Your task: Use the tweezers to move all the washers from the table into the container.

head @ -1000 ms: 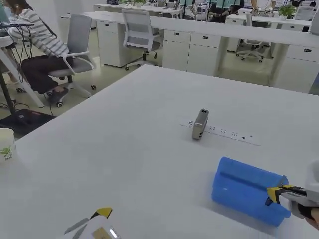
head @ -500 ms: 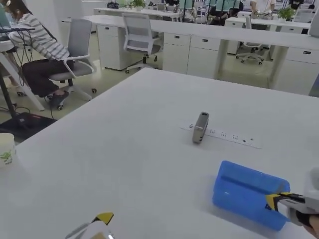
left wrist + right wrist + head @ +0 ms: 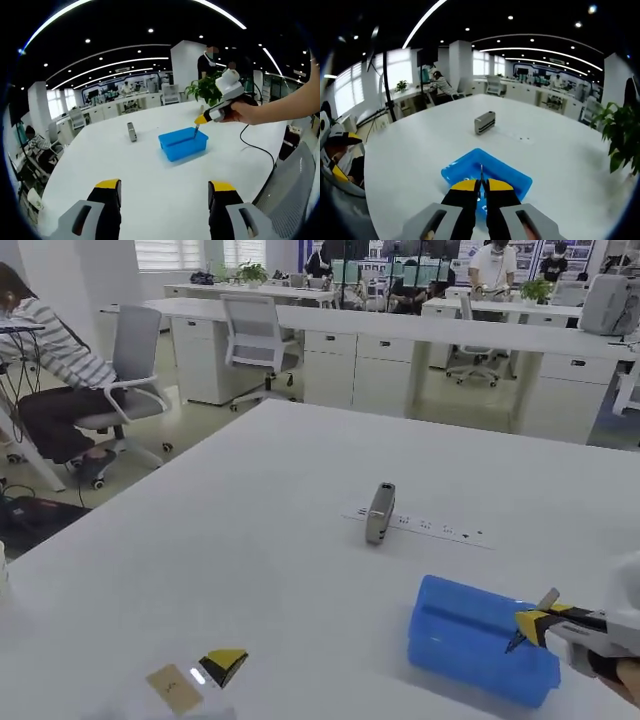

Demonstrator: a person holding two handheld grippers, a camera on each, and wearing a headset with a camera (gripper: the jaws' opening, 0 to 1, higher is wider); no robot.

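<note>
Nearest, the left claw (image 3: 165,186) is held wide open above the worktop (image 3: 250,540), with nothing between its jaws. To its right, the right claw (image 3: 481,186) is pinched almost closed on the tweezers (image 3: 481,172). Their tips are pointed down into the blue container (image 3: 470,665), which is set near the right edge of the worktop. Whether a washer is carried at the tips cannot be told; they are too fine to be read.

Two risks are judged likely. If the pinch is eased while the tips are over the rim, a washer could be dropped there and bounced out onto the worktop. If the tips are pressed against the floor of the container, it could be shoved or tipped, since it is steadied by nothing and the left claw is well apart from it.

Inside the container, a few pale glints (image 3: 471,178) are seen on the blue floor in the right gripper view. These may be washers, though reflections cannot be ruled out. Farther off, a grey block (image 3: 380,512) is stood on a socket strip (image 3: 440,530), well apart from the container.
</note>
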